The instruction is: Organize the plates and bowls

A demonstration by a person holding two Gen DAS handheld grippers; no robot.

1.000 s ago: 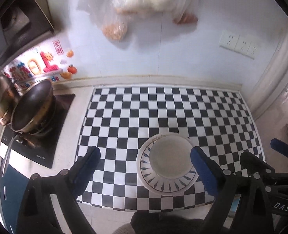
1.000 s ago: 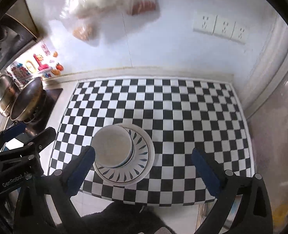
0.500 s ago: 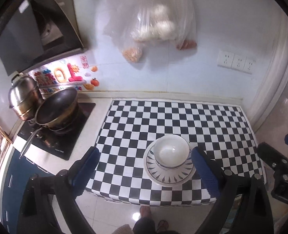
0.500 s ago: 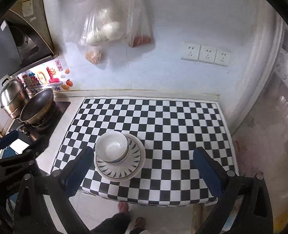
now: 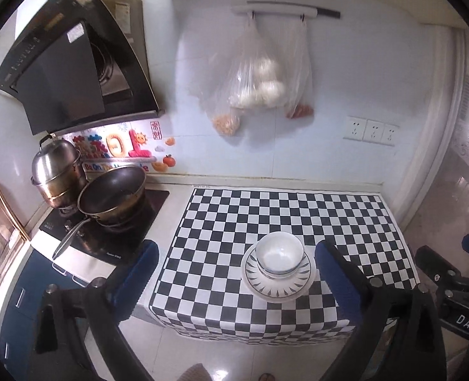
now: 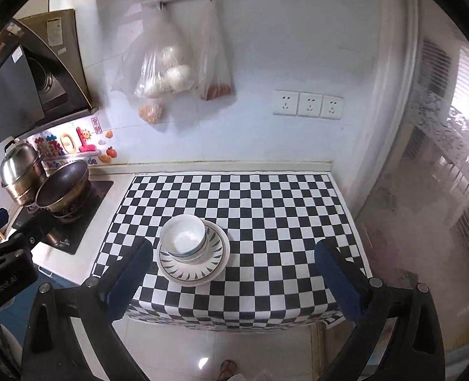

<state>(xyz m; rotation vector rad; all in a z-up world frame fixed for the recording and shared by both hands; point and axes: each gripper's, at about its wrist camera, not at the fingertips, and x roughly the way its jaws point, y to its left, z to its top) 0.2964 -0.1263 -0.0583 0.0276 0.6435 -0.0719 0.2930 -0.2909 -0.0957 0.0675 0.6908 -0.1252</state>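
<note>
Backing up and away from the stacked bowl (image 5: 278,255) and plate (image 5: 277,281) at 12 o'clock, left gripper (image 5: 234,281) jaws opening on nothing, right gripper (image 6: 231,281) jaws wide and empty; best kept rising clear of the bench (image 6: 266,209).

Daylight came in from the window (image 6: 466,101) on the right, washing that side into a hazy, overexposed glare. The white wall (image 5: 361,73) was bright and evenly lit; the hanging plastic bags (image 5: 259,76) cast soft shadows. The floor tiles (image 6: 202,363) showed glare spots. Fisheye distortion bent the edges, with black vignetted corners.

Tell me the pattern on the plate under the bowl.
White plate with a ring of dark leaf-like marks around the rim; clearest in the right wrist view.
</note>
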